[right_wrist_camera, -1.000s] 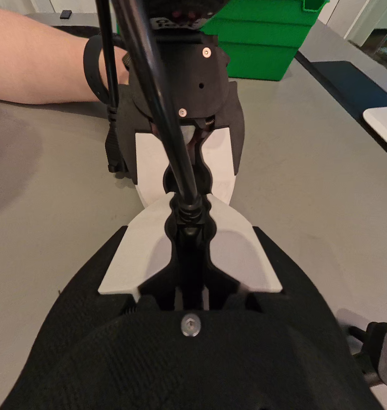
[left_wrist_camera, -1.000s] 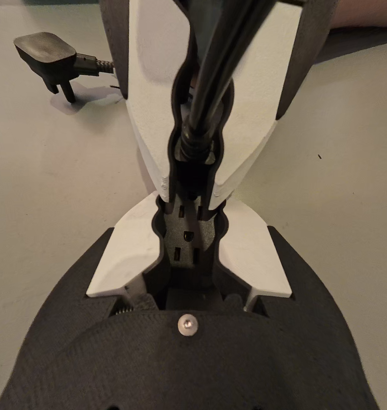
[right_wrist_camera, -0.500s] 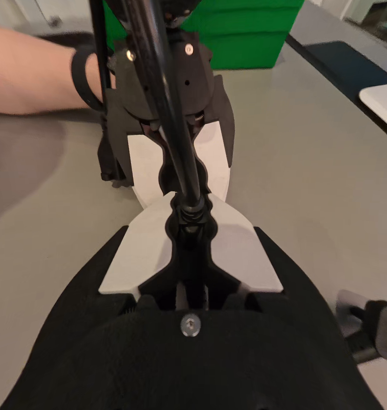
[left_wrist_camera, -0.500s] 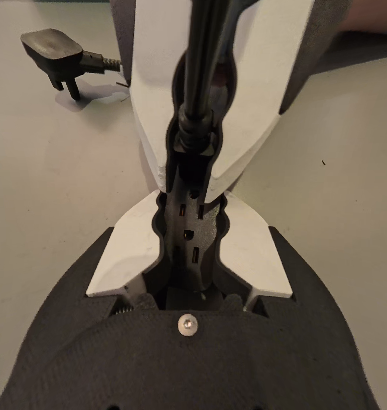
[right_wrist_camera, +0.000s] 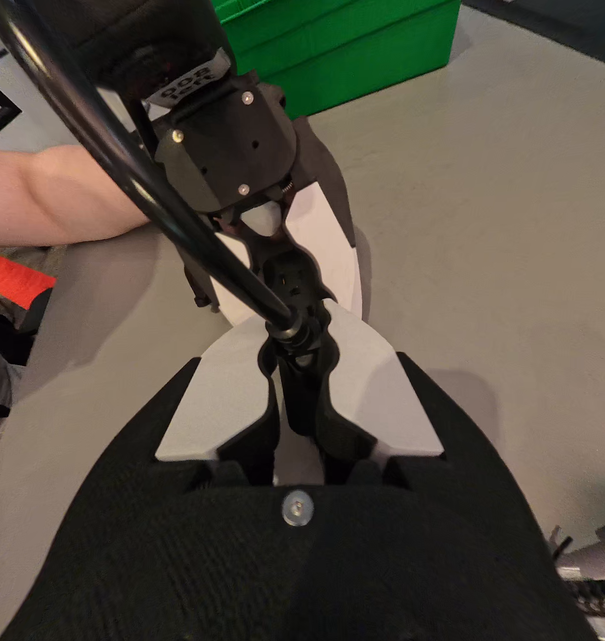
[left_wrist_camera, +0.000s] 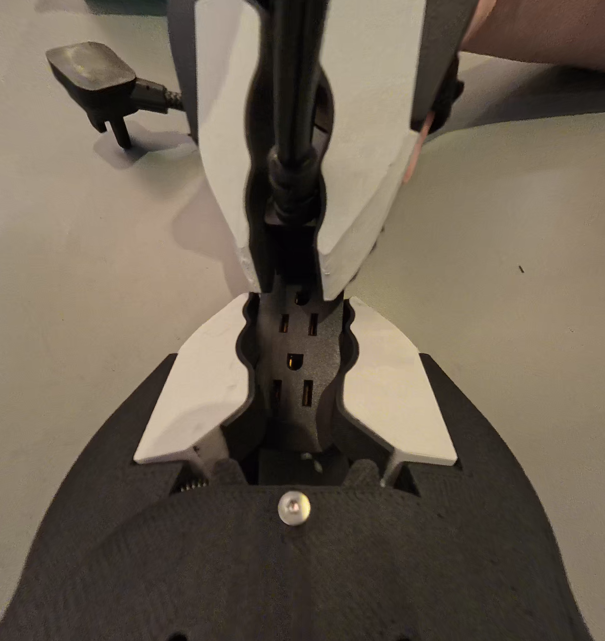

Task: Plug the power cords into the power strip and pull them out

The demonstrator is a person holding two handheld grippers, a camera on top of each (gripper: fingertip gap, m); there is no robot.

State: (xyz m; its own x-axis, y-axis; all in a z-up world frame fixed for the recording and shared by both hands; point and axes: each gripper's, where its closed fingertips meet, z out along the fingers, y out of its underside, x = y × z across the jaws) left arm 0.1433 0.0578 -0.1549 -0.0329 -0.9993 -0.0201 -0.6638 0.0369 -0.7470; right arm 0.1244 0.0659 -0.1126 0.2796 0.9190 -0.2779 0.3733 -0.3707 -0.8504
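Note:
My left gripper (left_wrist_camera: 295, 305) is shut on a black power strip (left_wrist_camera: 294, 350), gripping its sides with the sockets facing up. My right gripper (left_wrist_camera: 294, 279) comes in from the far side, shut on a black plug (left_wrist_camera: 292, 208) whose cord (left_wrist_camera: 294, 69) runs up out of frame. The plug sits just over the strip's far end; its prongs are hidden. In the right wrist view my right gripper (right_wrist_camera: 294, 319) holds the plug (right_wrist_camera: 301, 392), its cord (right_wrist_camera: 155, 194) arcing up left. The left gripper (right_wrist_camera: 294, 298) and the strip (right_wrist_camera: 294, 277) are just beyond it.
A second black plug (left_wrist_camera: 89, 76) with a braided cable lies on the grey table (left_wrist_camera: 68, 312) at far left. A green crate (right_wrist_camera: 328, 45) stands at the back. A person's forearm (right_wrist_camera: 51, 194) rests on the table. A red patch (right_wrist_camera: 13, 277) is at the left edge. The grippers' ends are close to 4 cm from one another.
My right gripper has tilted and drawn back slightly with the plug, so the strip's sockets now show in its view. The left gripper keeps its hold on the strip.

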